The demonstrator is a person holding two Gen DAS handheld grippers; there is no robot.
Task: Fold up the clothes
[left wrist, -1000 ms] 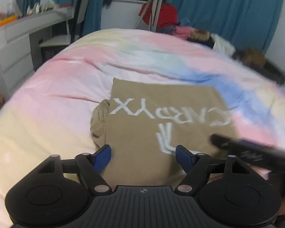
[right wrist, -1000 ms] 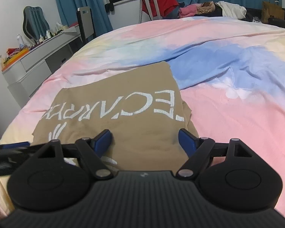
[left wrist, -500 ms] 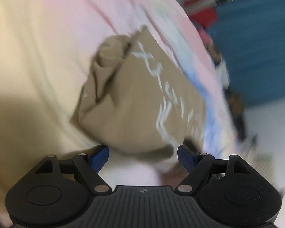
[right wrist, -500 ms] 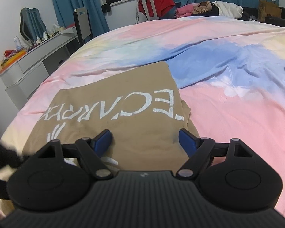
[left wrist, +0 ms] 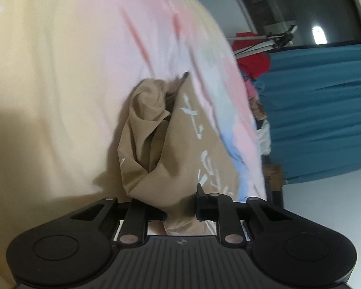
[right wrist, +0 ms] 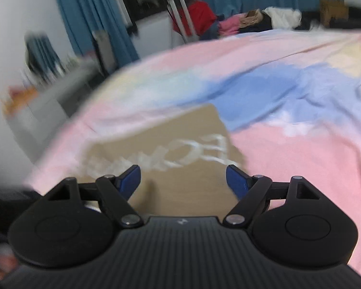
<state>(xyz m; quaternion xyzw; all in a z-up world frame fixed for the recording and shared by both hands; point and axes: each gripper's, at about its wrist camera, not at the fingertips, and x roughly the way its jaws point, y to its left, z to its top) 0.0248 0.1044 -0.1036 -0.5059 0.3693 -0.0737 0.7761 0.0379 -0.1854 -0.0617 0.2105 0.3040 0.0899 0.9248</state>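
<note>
The left gripper is pinched narrow on the near corner of the tan shirt, a wad of cloth bunched between its fingers at the lower middle of the frame. The right gripper hangs with fingers wide and empty over the shirt's near edge. The shirt lies folded on the pastel bedspread, centre frame. The left grip looks bulky rather than clean, so pulling may drag hidden layers, undo the fold or let the corner slip. In the right view its long axis runs left to right, printed lettering upside down, top pointing toward the camera.
</note>
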